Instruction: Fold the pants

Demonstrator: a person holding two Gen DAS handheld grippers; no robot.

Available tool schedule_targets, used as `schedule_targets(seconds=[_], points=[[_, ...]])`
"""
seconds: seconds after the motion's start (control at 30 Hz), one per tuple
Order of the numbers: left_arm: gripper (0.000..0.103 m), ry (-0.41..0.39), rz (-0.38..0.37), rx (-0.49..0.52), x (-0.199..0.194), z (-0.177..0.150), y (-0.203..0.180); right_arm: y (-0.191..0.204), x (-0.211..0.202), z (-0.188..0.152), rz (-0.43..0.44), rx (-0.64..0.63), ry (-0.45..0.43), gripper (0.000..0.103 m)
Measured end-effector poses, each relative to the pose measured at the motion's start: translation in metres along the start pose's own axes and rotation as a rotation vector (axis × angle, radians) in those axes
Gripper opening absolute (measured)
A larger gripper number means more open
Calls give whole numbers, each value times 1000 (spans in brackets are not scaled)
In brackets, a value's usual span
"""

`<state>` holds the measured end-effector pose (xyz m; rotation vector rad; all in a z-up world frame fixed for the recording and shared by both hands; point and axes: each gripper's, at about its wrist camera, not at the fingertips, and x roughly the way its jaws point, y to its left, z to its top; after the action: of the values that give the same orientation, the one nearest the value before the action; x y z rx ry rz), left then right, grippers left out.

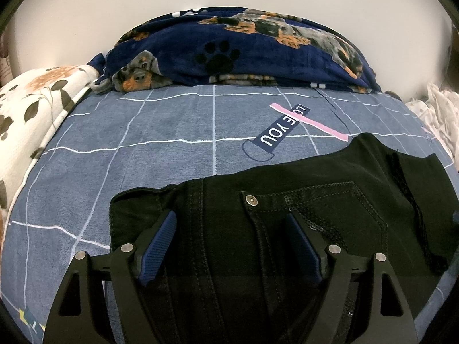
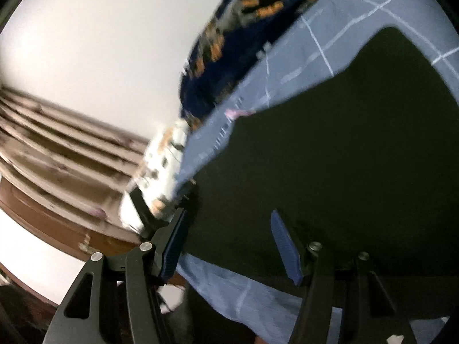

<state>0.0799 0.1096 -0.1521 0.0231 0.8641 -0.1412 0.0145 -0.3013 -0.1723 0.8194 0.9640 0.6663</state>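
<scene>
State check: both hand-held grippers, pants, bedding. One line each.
left hand-held gripper: open, fingers over the pants' waist area, nothing clamped
right hand-held gripper: open, over the pants' edge; view blurred
black pants: lying on the bed, snap button fastened
grid bedsheet: spread flat under the pants
dog-print blanket: bunched in a heap at the bed's far end
floral quilt: piled at the left

Motion blur smears the right wrist view; the pants [image 1: 287, 200] run off the left view's bottom edge.
</scene>
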Motion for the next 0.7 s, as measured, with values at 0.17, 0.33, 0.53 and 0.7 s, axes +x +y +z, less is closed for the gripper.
schedule_targets(seconds=[0.17, 0.33, 0.53, 0.7], points=[[80, 0, 0, 0, 0, 0, 0, 6, 21, -9, -76, -71, 75, 51], [81, 0, 1, 0, 1, 0, -2, 1, 8, 3, 12, -20, 21, 51], [82, 0, 0, 1, 1, 0, -4, -28, -44, 46, -49, 24, -150, 49], [83, -1, 0, 0, 1, 0, -2, -57, -60, 83, -92, 60, -158, 47]])
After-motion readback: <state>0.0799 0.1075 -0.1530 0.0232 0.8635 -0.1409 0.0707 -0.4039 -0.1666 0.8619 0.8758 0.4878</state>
